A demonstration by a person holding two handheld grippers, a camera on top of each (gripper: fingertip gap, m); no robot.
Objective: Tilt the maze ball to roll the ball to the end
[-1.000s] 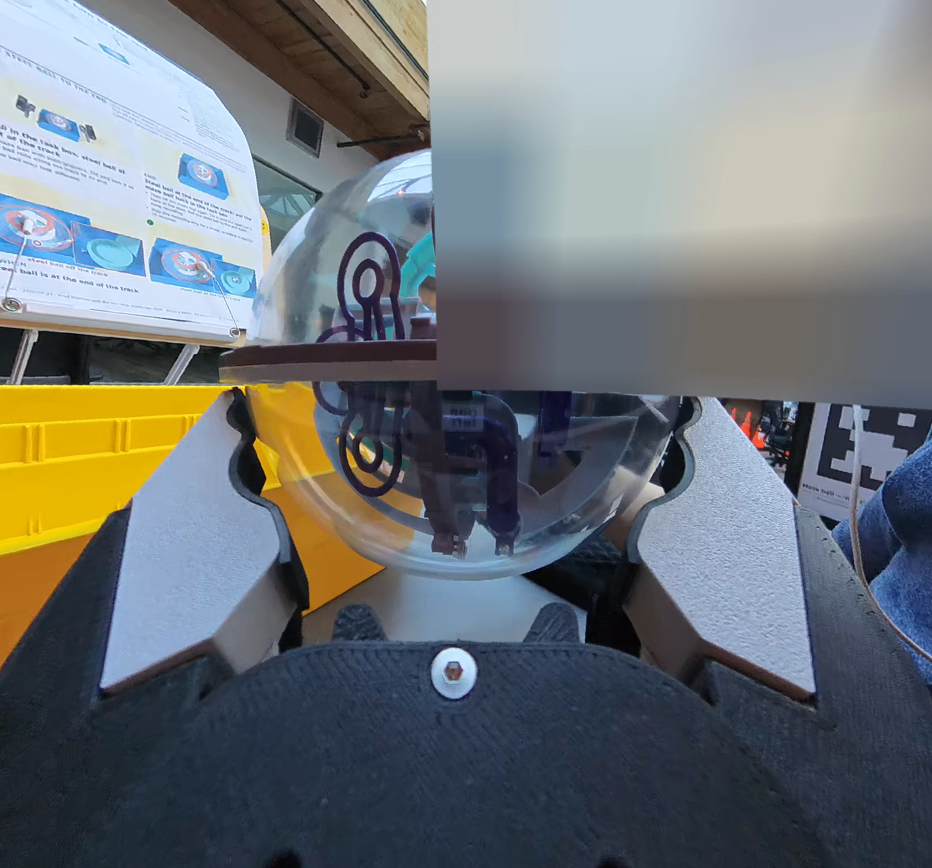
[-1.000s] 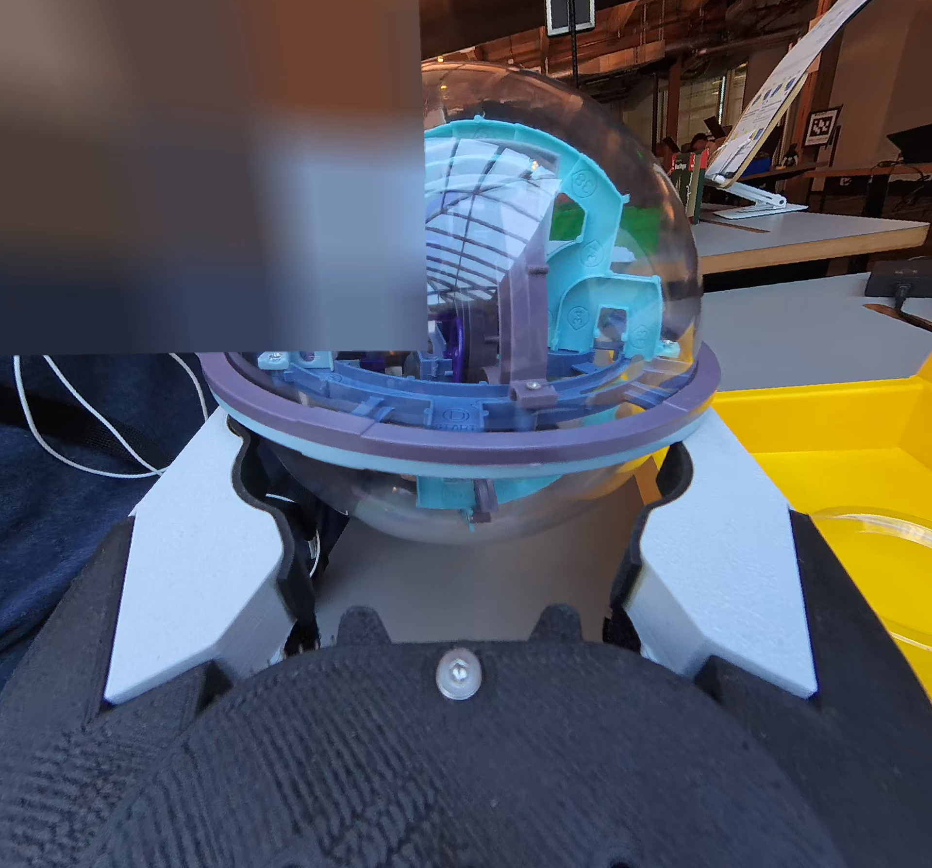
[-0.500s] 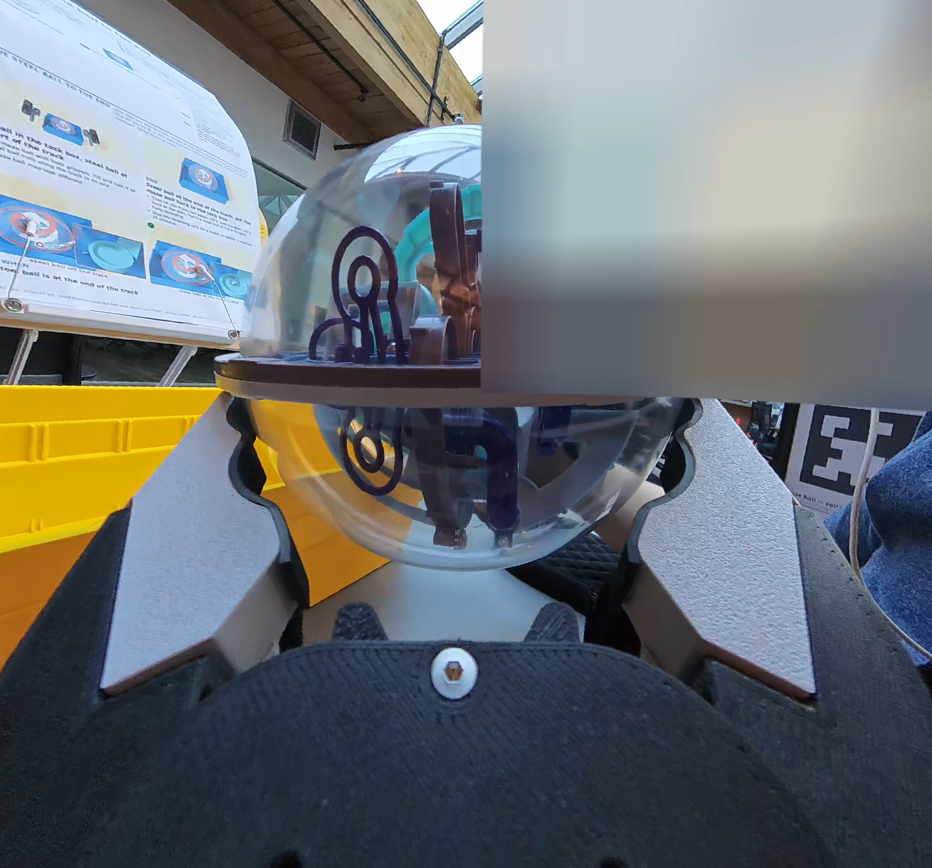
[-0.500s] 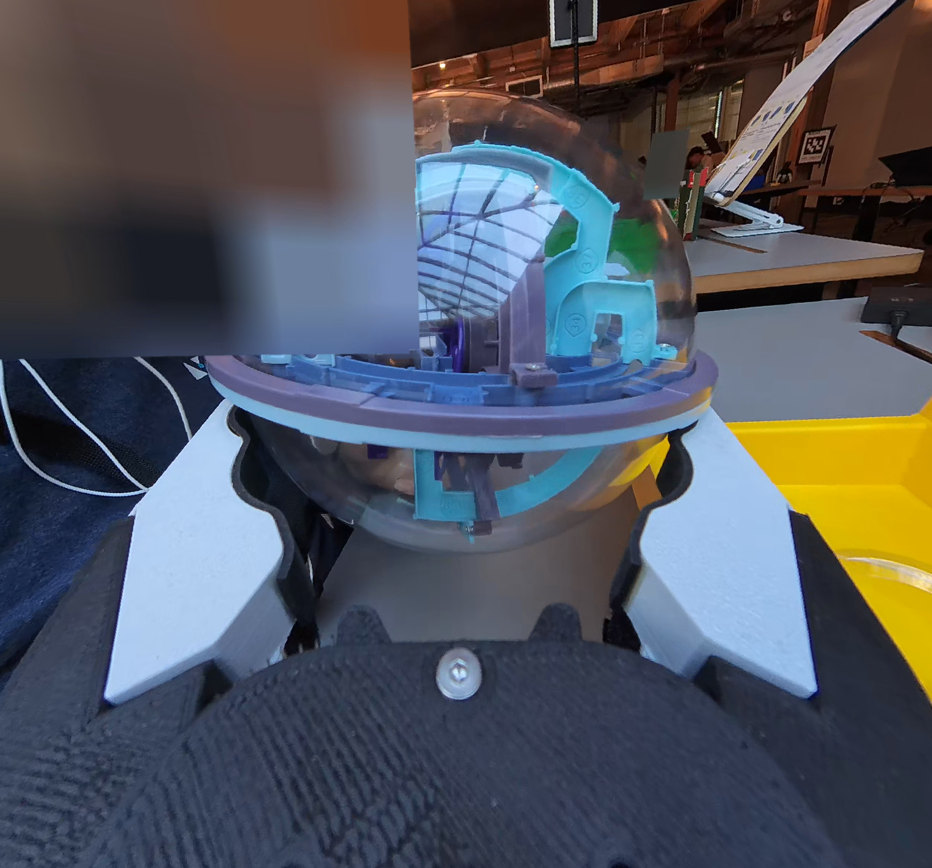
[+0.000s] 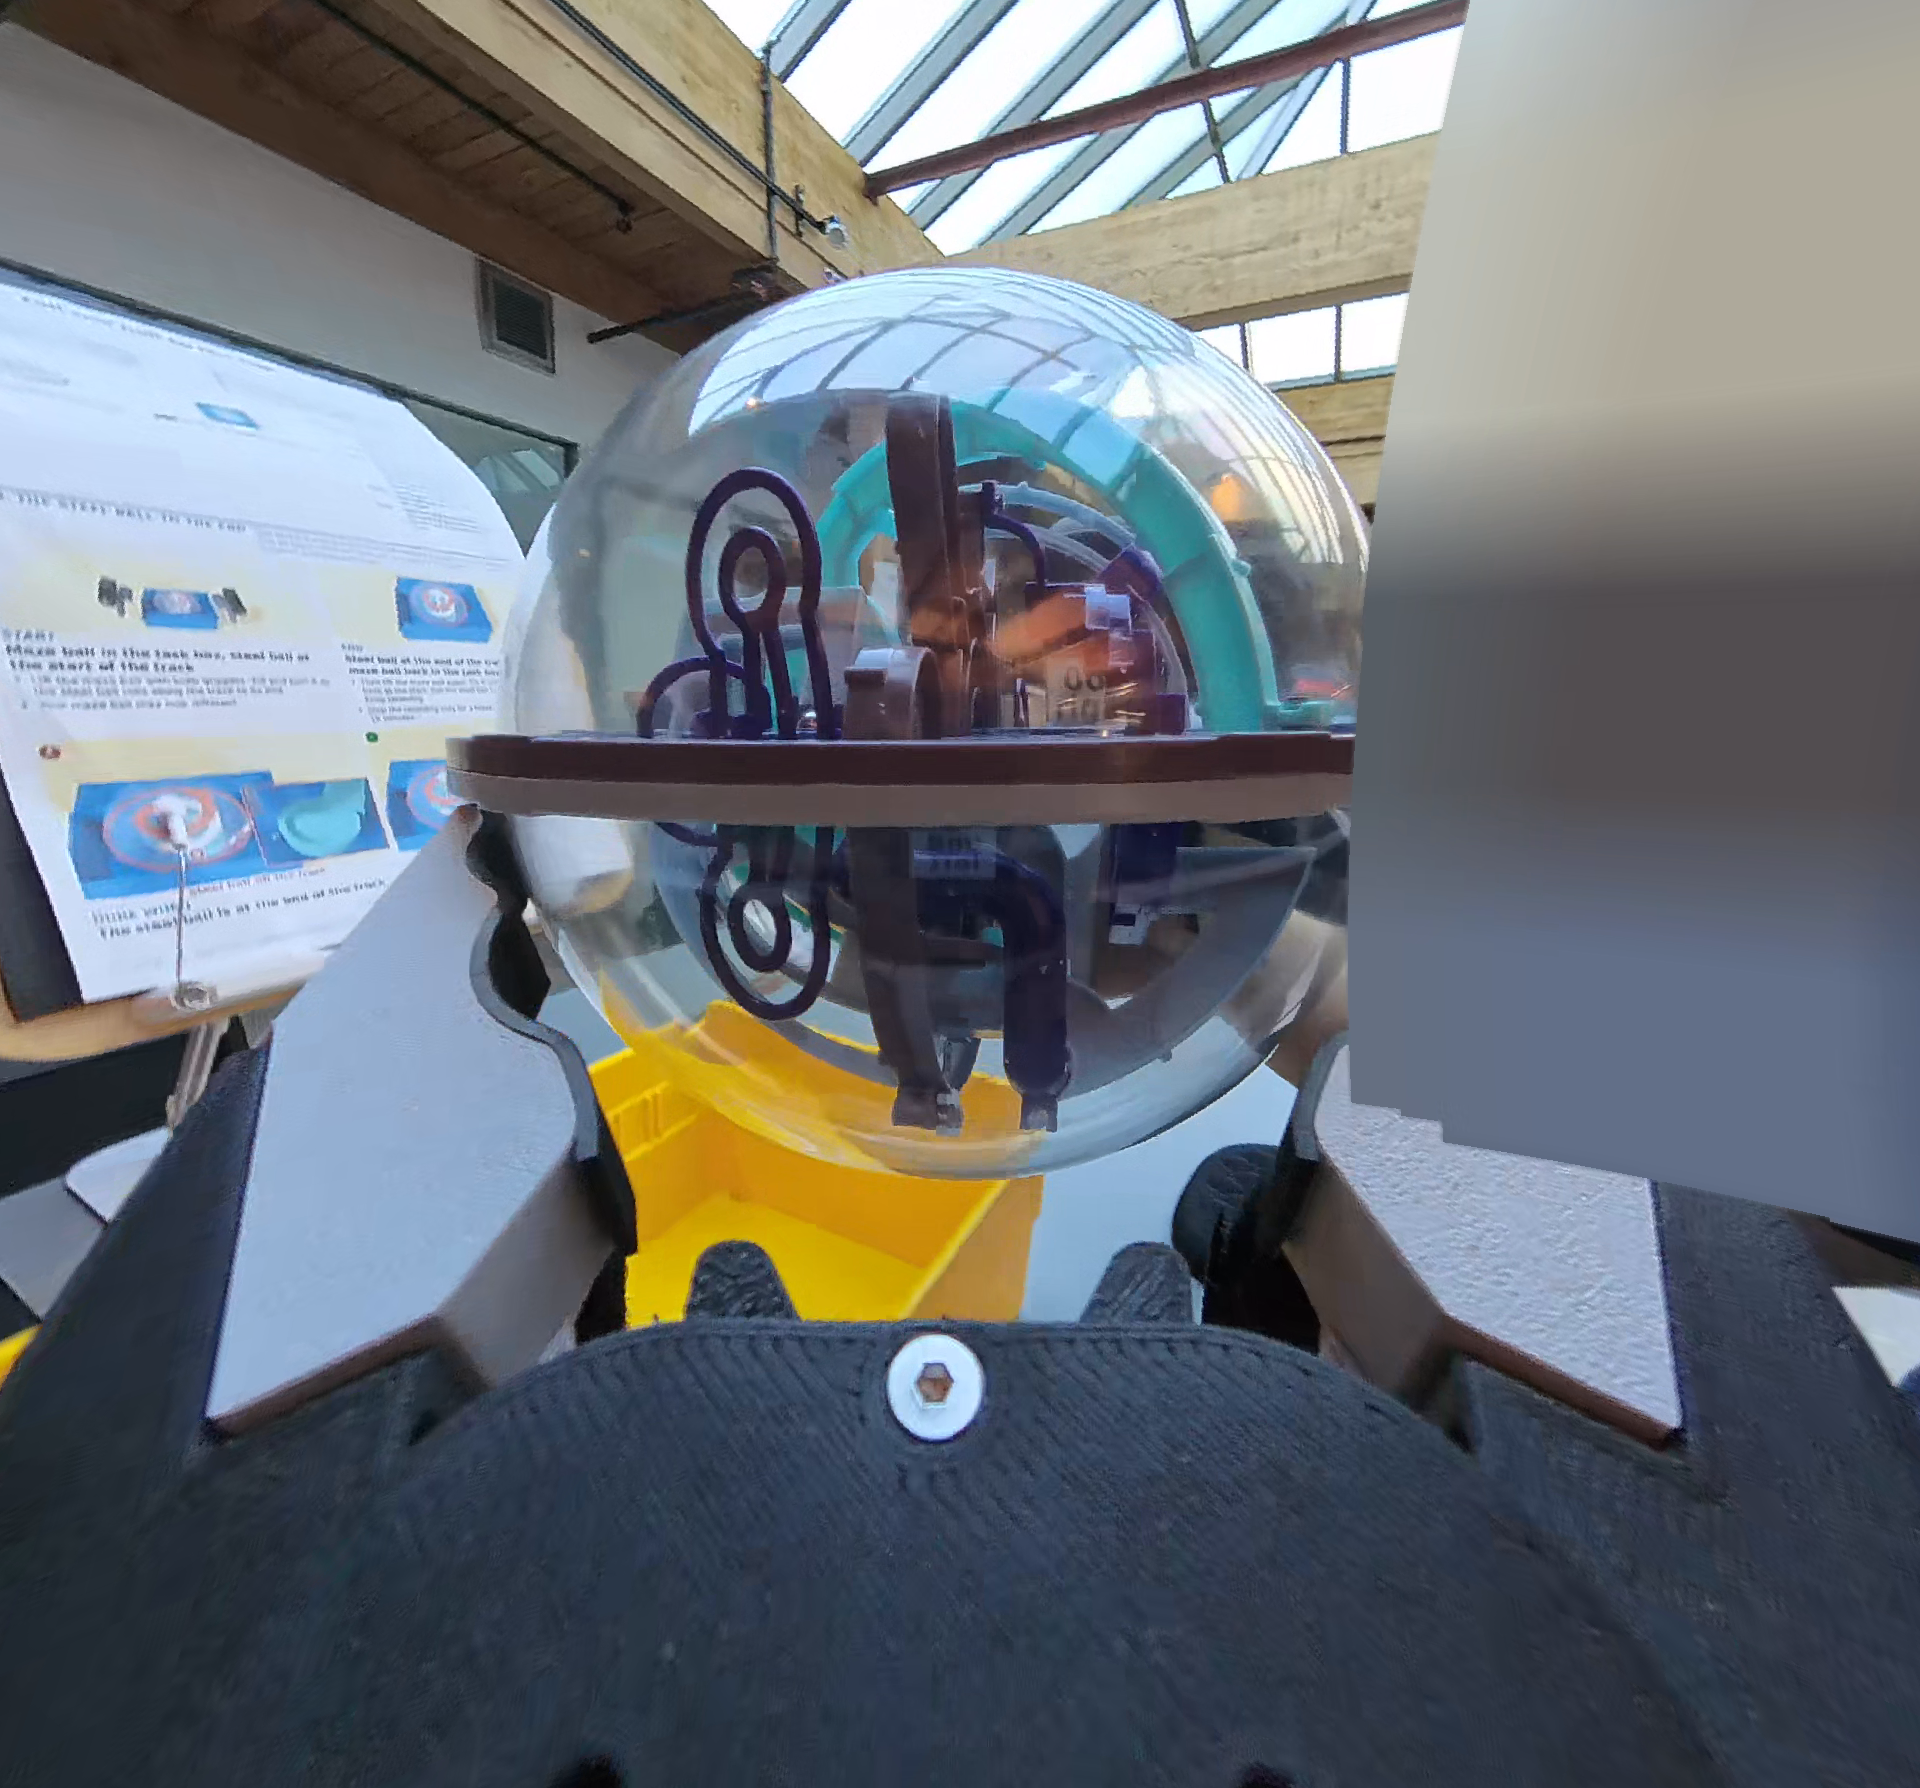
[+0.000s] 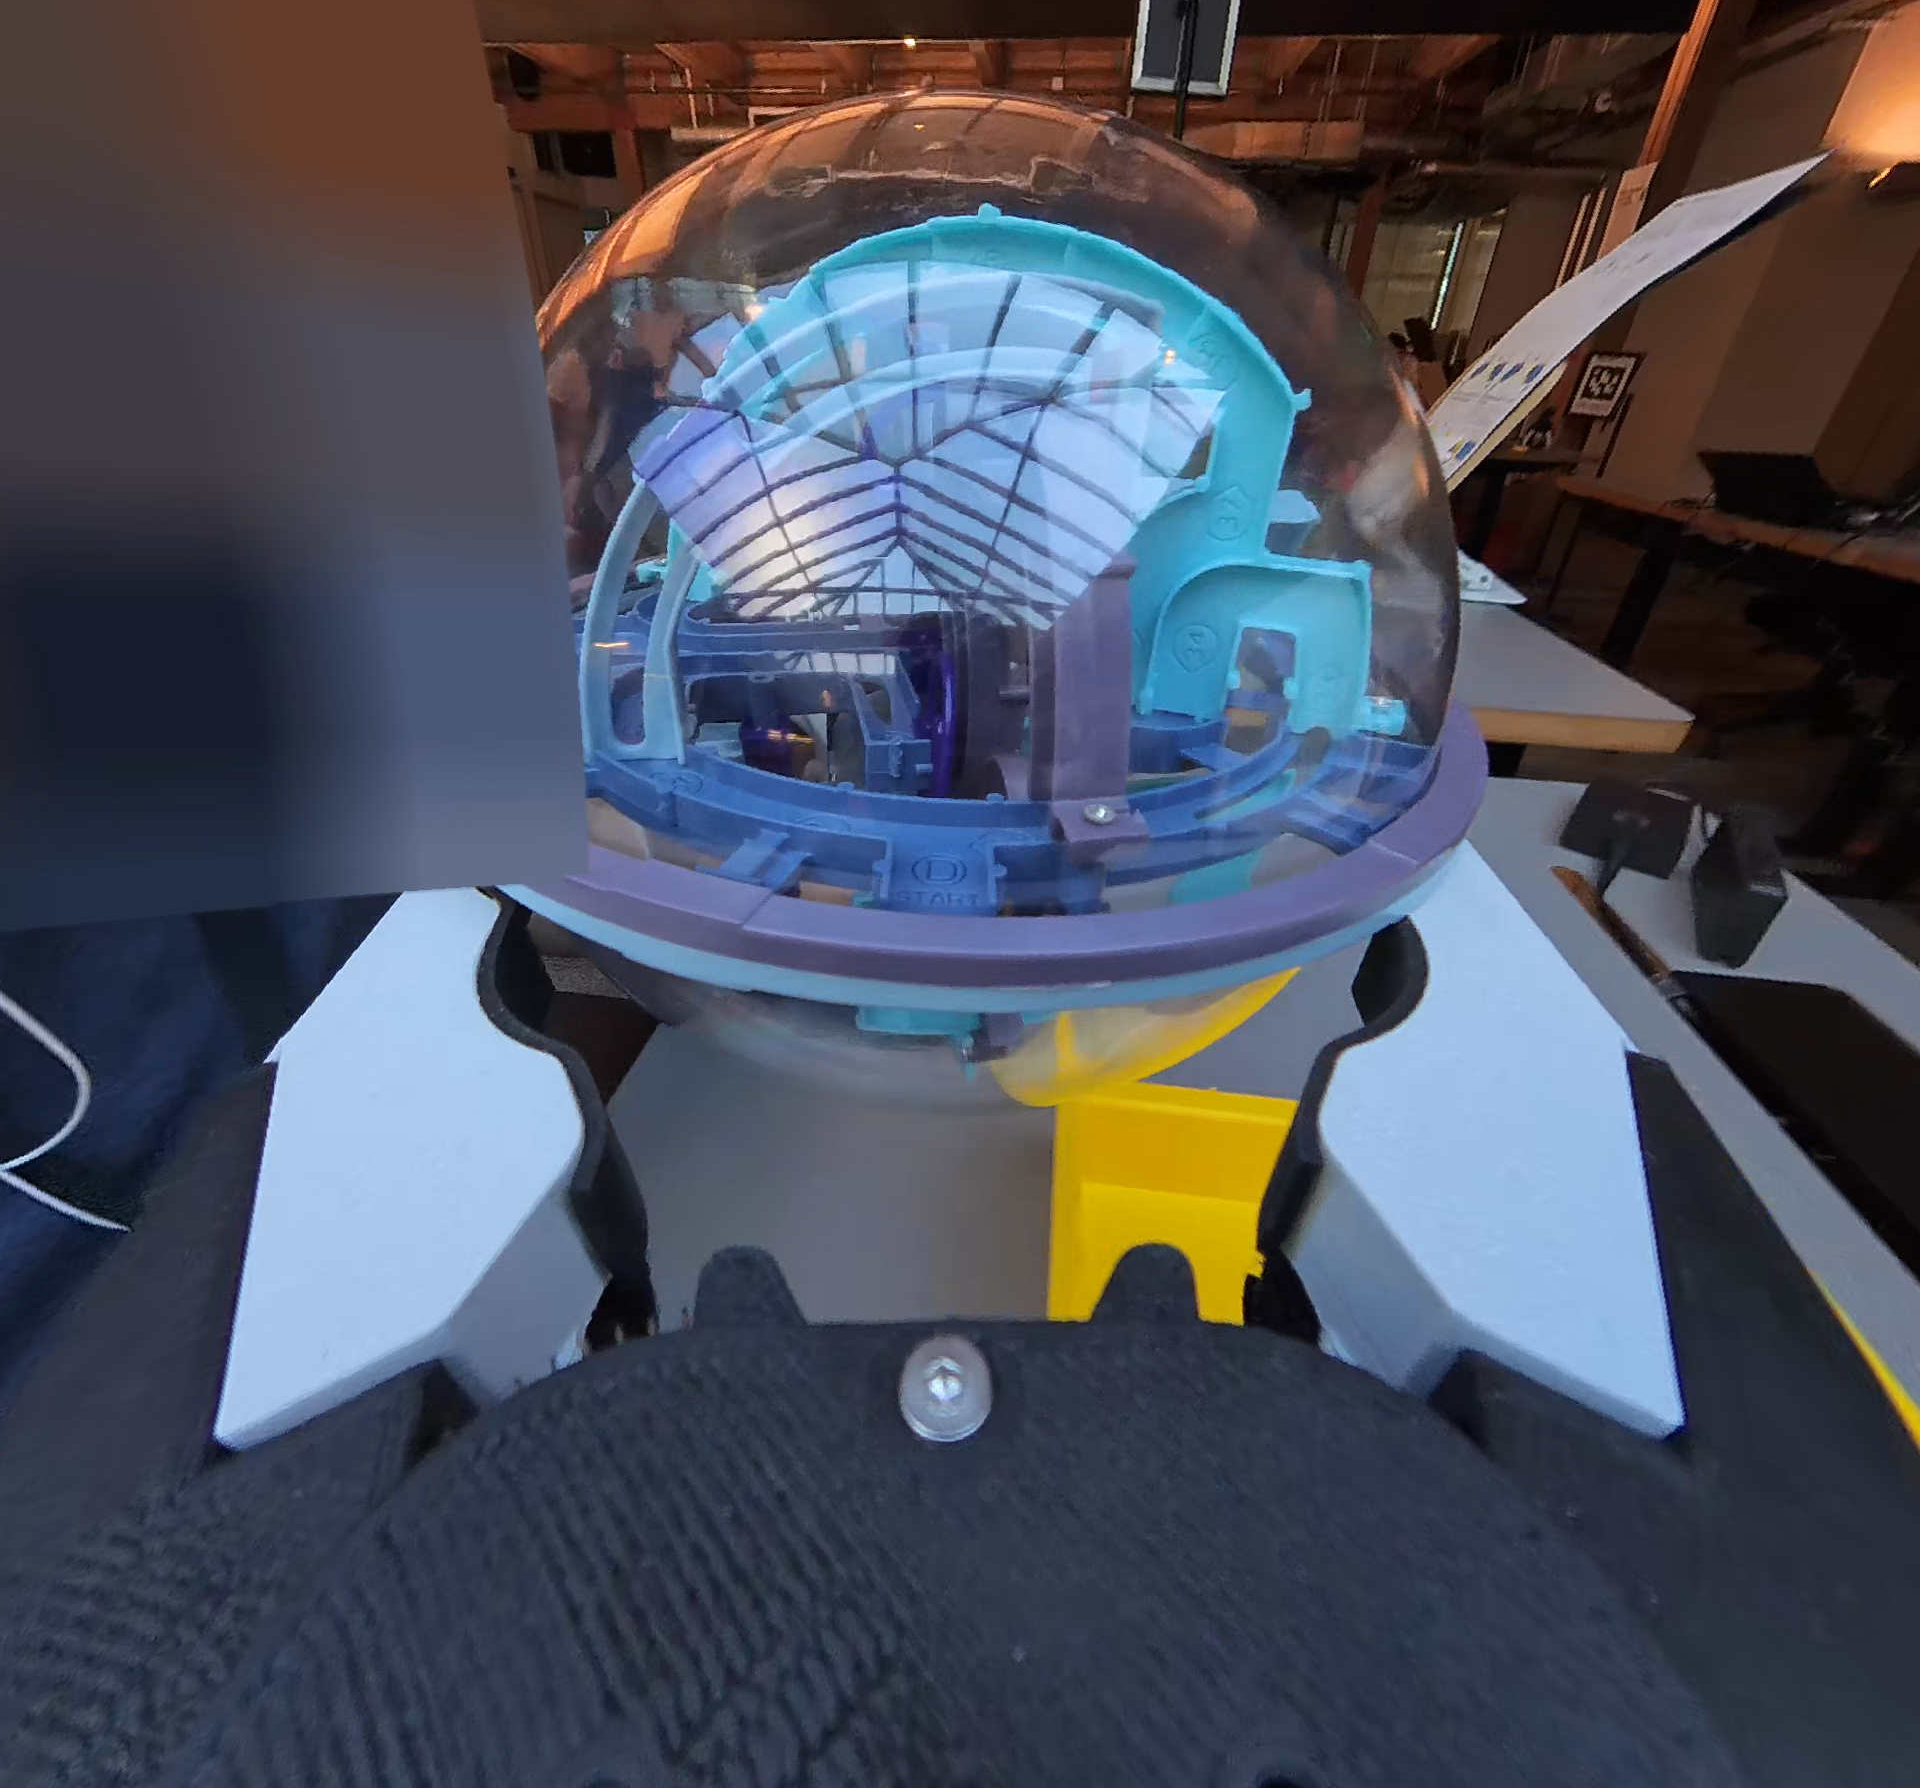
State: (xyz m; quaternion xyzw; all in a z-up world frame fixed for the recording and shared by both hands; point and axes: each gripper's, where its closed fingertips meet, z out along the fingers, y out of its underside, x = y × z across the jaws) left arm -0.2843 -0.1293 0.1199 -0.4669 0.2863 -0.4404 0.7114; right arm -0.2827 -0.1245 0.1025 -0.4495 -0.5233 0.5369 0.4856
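Note:
The maze ball is a clear sphere with a brown-purple rim around its middle and teal, purple and blue tracks inside. It is held up in the air between my two grippers. My left gripper is shut on its lower half, with the grey fingers just under the rim. My right gripper holds the opposite side of the ball the same way. In the right wrist view the rim sits higher on the right. I cannot make out the small steel ball inside.
A yellow bin lies below the ball and also shows in the right wrist view. A printed instruction sheet stands on an easel at the left. Grey tables and black devices are at the right.
Both grippers have lifted the maze ball higher above the yellow bin. In the right wrist view the rim went from near level to raised on the right.

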